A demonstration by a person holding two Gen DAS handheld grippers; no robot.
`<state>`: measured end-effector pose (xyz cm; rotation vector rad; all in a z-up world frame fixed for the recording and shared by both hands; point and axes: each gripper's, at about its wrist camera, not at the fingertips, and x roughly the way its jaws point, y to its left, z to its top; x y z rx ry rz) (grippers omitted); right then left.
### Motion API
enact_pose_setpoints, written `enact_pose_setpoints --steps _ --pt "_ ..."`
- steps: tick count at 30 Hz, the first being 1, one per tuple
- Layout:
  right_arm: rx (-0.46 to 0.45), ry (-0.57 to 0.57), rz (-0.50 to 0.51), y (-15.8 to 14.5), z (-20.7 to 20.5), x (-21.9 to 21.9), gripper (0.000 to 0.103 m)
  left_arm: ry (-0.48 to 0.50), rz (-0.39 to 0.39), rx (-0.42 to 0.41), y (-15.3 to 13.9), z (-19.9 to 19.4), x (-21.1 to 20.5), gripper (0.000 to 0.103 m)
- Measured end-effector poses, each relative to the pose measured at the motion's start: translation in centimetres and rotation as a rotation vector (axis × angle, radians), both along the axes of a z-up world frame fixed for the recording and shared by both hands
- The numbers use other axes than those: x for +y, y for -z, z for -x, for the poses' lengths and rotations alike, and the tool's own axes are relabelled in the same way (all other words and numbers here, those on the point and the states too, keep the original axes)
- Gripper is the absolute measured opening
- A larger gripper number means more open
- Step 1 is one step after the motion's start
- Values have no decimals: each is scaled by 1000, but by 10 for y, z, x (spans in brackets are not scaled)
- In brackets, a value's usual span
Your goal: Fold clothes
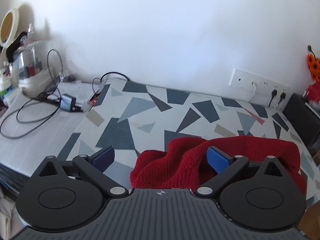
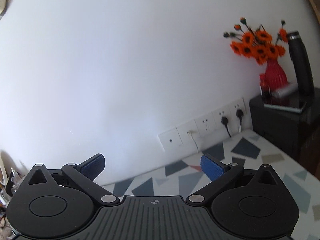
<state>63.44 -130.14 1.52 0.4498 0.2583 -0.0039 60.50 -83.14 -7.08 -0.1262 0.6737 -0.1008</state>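
Observation:
A crumpled red knitted garment lies on the patterned tabletop in the left wrist view, low and right of centre. My left gripper is open, its blue pads wide apart; the right pad is in front of the red knit and the left pad is over bare table. My right gripper is open and empty, raised and aimed at the white wall; the garment does not show in the right wrist view.
Cables and a small grey adapter lie at the table's left, beside a clear organiser and a round mirror. Wall sockets run along the back. A red vase of orange flowers, a black bottle and a black box stand at the right.

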Motion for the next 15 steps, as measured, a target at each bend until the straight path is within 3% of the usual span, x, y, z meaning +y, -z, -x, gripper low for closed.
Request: enact_pose_setpoints --steps 4,6,8,12,15 --pt "26 -106 116 19 2 20 102 9 37 100 29 14 1 101" --pt "65 -169 211 40 -1 43 96 12 24 124 42 22 -5 101" --pt "108 -239 301 63 -3 68 89 10 16 141 51 27 -11 101" --pt "187 -391 374 98 -7 112 77 -10 30 147 58 33 -18 101" --pt "237 -452 423 118 -9 145 76 -19 26 147 57 34 -21 101"
